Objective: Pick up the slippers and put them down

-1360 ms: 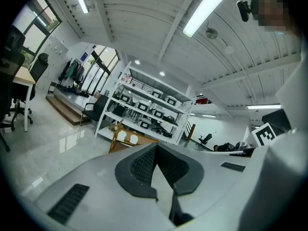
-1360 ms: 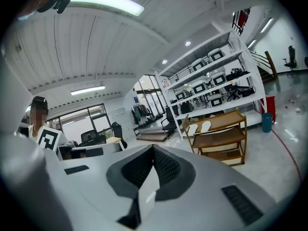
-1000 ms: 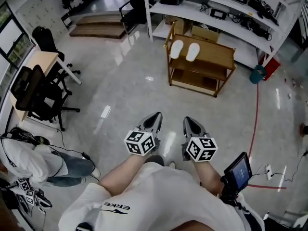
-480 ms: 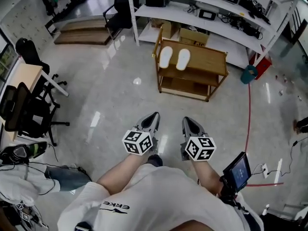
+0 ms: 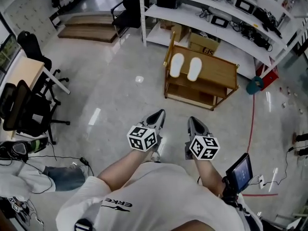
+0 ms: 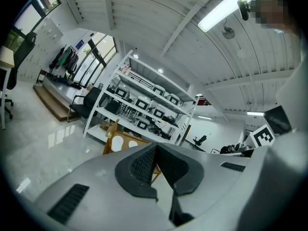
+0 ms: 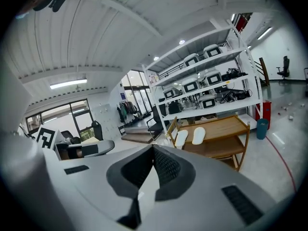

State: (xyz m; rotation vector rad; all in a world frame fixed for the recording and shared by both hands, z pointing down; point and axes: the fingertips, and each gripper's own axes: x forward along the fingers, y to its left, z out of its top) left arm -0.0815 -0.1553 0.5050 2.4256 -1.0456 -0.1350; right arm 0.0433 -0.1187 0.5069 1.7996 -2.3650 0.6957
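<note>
Both your grippers are closed and empty. The left gripper (image 5: 159, 113) and the right gripper (image 5: 191, 120) each show their jaws pressed together in their own views, with nothing between them. You hold them side by side over bare floor, apart from each other.

The slippers (image 5: 186, 66) are a white pair lying side by side at the left end of the top shelf of a wooden cart (image 5: 222, 72), well ahead of both grippers. You cannot tell from here whether they lie sole up or sole down.

In the left gripper view the jaws cover most of the cart, and only the slippers and one post show above them. The right gripper view shows both slippers in full, above and to the right of the jaw tips.

Behind the cart, a box (image 5: 204, 44) under the white rack (image 5: 226, 27) is half hidden by the cart's rail. In the head view your shirt hides your upper arms. A person (image 5: 26, 173) at lower left is cut off by the frame edge. A small screen (image 5: 239, 171) sits by your right side.
</note>
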